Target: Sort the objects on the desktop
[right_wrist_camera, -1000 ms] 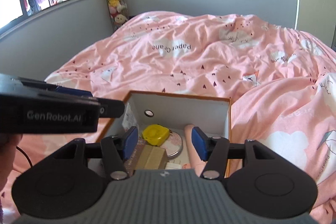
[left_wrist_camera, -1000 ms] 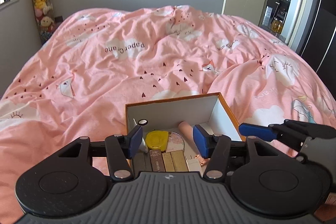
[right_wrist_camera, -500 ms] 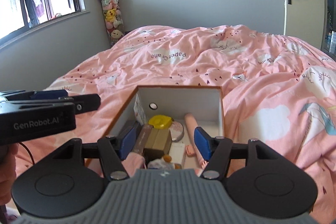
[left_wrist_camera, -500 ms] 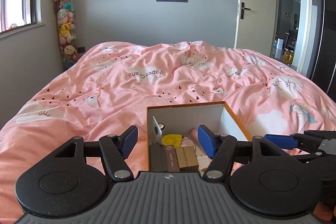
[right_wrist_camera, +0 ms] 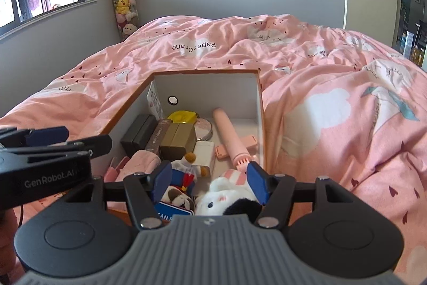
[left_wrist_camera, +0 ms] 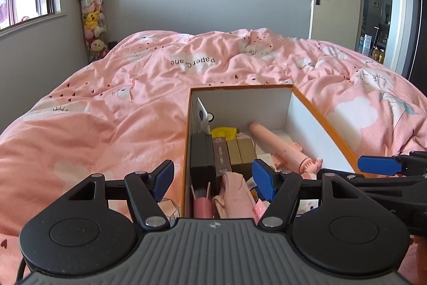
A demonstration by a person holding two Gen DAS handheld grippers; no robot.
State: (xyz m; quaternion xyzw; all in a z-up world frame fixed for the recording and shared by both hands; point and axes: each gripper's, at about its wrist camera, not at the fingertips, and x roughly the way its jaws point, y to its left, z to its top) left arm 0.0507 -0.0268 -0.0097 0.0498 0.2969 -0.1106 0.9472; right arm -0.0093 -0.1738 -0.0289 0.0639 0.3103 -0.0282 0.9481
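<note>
Orange-edged, white-walled cardboard box (right_wrist_camera: pixel 208 87) resting on the pink bed quilt (right_wrist_camera: pixel 320 76), crammed: dark and gold cases (right_wrist_camera: pixel 170 135), yellow lump (right_wrist_camera: pixel 182 116), pink stick (right_wrist_camera: pixel 230 134), plush toys (right_wrist_camera: pixel 226 198) at near end. Left tongs (left_wrist_camera: pixel 212 179) opening wider, straddling box's left wall, gripping nothing. Right tongs (right_wrist_camera: pixel 209 182) wide apart above toys, holding nothing.

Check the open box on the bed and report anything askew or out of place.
Nothing is spilled or damaged. The box is crammed: plush toys heaped at the near end, a pink wand-shaped item lying slantwise across the floor, a white card leaning against the left wall.
</note>
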